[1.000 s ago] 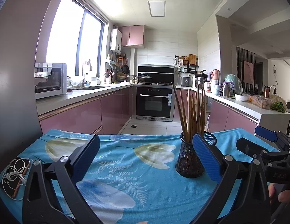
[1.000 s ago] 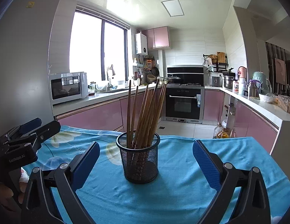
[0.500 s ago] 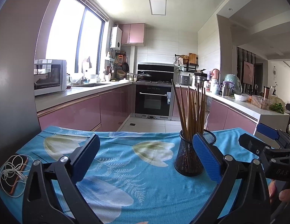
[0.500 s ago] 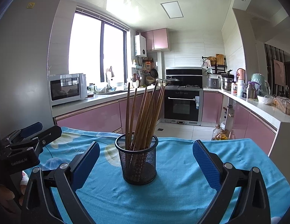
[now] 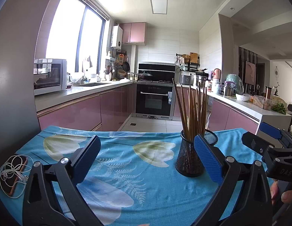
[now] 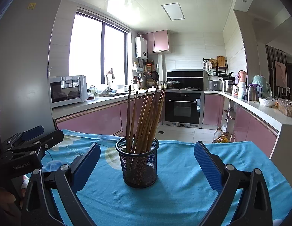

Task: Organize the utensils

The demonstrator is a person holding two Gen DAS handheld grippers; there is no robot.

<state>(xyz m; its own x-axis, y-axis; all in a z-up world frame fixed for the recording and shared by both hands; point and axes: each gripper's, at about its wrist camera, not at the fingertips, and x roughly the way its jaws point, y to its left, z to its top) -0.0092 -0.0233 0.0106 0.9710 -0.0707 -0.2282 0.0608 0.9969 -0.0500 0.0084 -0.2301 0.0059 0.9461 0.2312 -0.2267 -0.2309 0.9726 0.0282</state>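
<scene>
- Fingers of both grippers stand wide apart, clamped on nothing; left gripper (image 5: 146,158) and right gripper (image 6: 146,166) hover low over the counter (image 6: 183,192) with its blue flowered cloth
- Change over the last second: slight only; in the left wrist view the mesh holder (image 5: 191,156) sits a touch lower and the phone with earphones (image 5: 13,171) has slid further into frame at left, so the left gripper has tipped or backed off a little; in the right wrist view the holder has drifted a shade lower and nearer centre
- Chopsticks (image 6: 146,116) all stand upright in the mesh holder, fanned loosely, none lying on the cloth that I can see; holder sits between the right fingers' line of sight, just off the left gripper's right finger (image 5: 208,162)
- No contact with holder or sticks at any point across these frames; nothing on the cloth has shifted
- Reading: utensils look gathered already; both grippers idle and empty suggests either the very start or the close of the task; cannot tell which from this alone
</scene>
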